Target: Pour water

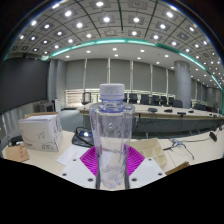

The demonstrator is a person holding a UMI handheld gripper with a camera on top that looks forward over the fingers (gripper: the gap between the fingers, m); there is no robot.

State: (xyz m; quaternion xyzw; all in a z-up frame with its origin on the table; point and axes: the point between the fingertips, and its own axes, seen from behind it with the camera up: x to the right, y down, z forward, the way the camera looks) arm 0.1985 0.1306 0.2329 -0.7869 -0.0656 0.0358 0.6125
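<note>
- Standing upright between the tool's (pixel 113 168) two fingers is a clear plastic water bottle (pixel 113 135), its white-grey cap (pixel 113 92) on top.
- Pink pads (pixel 93 160) show at either side of the bottle's lower body, seen partly through the clear plastic; the bottle covers the contact lines, so I cannot tell whether the fingers press on it or merely stand about it.
- The bottle's base is hidden low between the fingers, so whether it rests on the worktop (pixel 190 152) or is lifted off it cannot be told.
- The pale worktop stretches to both sides behind the bottle.
- On the worktop to the left of the bottle stands a white cardboard box (pixel 41 131) with printed sides, and a smaller brown-and-white item (pixel 15 152) lies in front of it, nearer the camera.
- To the right of the bottle lie some cables and small objects (pixel 178 146), too small to name.
- Beyond the worktop is a large office room with rows of desks and monitors (pixel 160 102).
- A green-lit strip (pixel 110 41) curves across the ceiling, which is studded with round lights (pixel 105 18).
- Tall windows with blinds (pixel 120 74) run along the far wall.
</note>
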